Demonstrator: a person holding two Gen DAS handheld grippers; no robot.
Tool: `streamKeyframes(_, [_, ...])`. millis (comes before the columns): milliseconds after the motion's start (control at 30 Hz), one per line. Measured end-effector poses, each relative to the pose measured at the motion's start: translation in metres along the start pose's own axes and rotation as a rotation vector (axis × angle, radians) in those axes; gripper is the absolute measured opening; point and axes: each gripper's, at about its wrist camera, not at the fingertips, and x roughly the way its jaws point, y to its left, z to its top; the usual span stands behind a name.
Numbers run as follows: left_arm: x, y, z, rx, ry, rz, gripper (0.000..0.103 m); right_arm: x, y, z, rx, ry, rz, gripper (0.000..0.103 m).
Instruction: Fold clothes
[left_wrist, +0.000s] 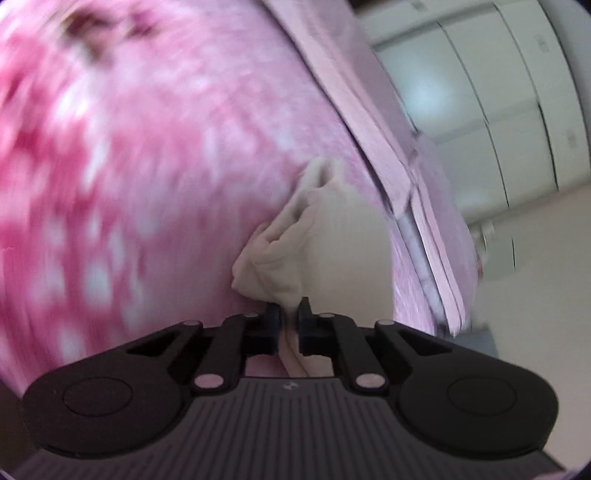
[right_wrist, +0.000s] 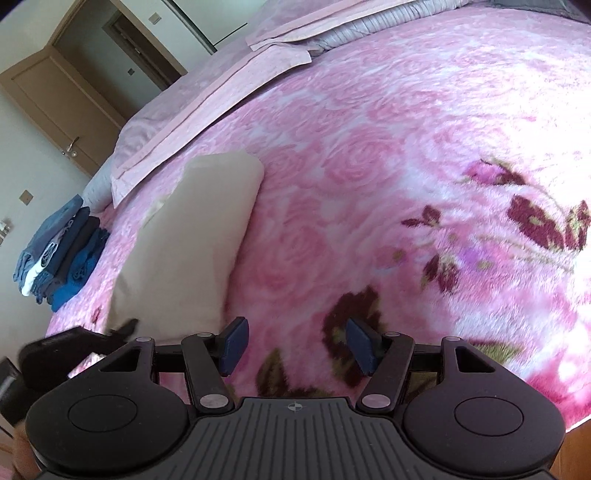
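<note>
A cream garment (right_wrist: 192, 240) lies folded into a long strip on the pink flowered blanket (right_wrist: 369, 166). In the left wrist view its near end (left_wrist: 280, 258) is bunched up, and my left gripper (left_wrist: 289, 317) is shut on that edge, with cloth pinched between the dark pads. The same gripper (right_wrist: 110, 332) shows as a black shape at the garment's near corner in the right wrist view. My right gripper (right_wrist: 295, 347) stands open just to the right of the garment, over the blanket, with nothing between its blue pads (right_wrist: 232, 343).
A stack of folded blue and dark clothes (right_wrist: 59, 254) sits at the bed's left edge beyond the garment. Pink pillows (right_wrist: 177, 118) line the head of the bed. A brown door (right_wrist: 55, 99) and white wardrobe doors (left_wrist: 498, 110) stand behind.
</note>
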Motion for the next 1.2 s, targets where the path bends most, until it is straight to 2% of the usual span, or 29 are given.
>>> streamKeyframes(133, [-0.007, 0.011, 0.049, 0.160, 0.025, 0.043, 0.006, 0.006, -0.001, 0.004, -0.002, 0.007, -0.003, 0.062])
streamKeyframes(267, [0.004, 0.028, 0.081, 0.203, 0.115, 0.038, 0.010, 0.010, 0.001, 0.009, -0.024, 0.015, -0.003, 0.062])
streamKeyframes(367, [0.000, 0.045, 0.070, 0.089, 0.116, 0.006, 0.019, 0.013, 0.003, 0.014, -0.035, 0.011, 0.001, 0.062])
streamKeyframes(400, [-0.004, 0.052, 0.060, 0.023, 0.101, -0.016, 0.030, 0.014, 0.004, 0.015, -0.036, 0.010, 0.003, 0.062])
streamKeyframes(467, [-0.011, 0.066, 0.040, -0.111, 0.072, -0.060, 0.036, 0.017, 0.004, 0.016, -0.033, 0.014, 0.005, 0.062])
streamKeyframes(533, [-0.018, 0.074, 0.019, -0.196, 0.016, -0.095, 0.035, 0.020, 0.005, 0.016, -0.032, 0.022, 0.005, 0.062])
streamKeyframes(600, [-0.018, 0.071, 0.007, -0.207, -0.018, -0.089, 0.032, 0.024, 0.004, 0.018, -0.042, 0.031, -0.002, 0.062])
streamKeyframes(633, [-0.016, 0.068, 0.003, -0.201, -0.028, -0.078, 0.027, 0.025, 0.003, 0.019, -0.040, 0.032, -0.002, 0.062])
streamKeyframes(700, [-0.007, 0.063, 0.002, -0.187, -0.008, -0.062, 0.012, 0.027, 0.001, 0.025, -0.028, 0.031, 0.001, 0.062])
streamKeyframes(733, [-0.002, 0.060, 0.004, -0.178, 0.003, -0.056, 0.007, 0.027, -0.001, 0.028, -0.016, 0.027, 0.002, 0.062])
streamKeyframes(867, [0.000, 0.052, 0.026, -0.045, 0.041, -0.044, 0.005, 0.028, -0.006, 0.042, 0.023, 0.025, -0.001, 0.062])
streamKeyframes(967, [-0.006, 0.047, 0.062, 0.075, 0.076, -0.038, 0.005, 0.029, -0.004, 0.048, 0.005, 0.055, 0.045, 0.062])
streamKeyframes(1133, [-0.007, 0.030, 0.129, 0.301, 0.113, 0.031, 0.005, 0.041, 0.008, 0.052, -0.050, 0.134, 0.154, 0.062])
streamKeyframes(1200, [0.003, 0.031, 0.148, 0.334, 0.153, 0.050, 0.006, 0.048, 0.012, 0.054, -0.054, 0.152, 0.177, 0.062])
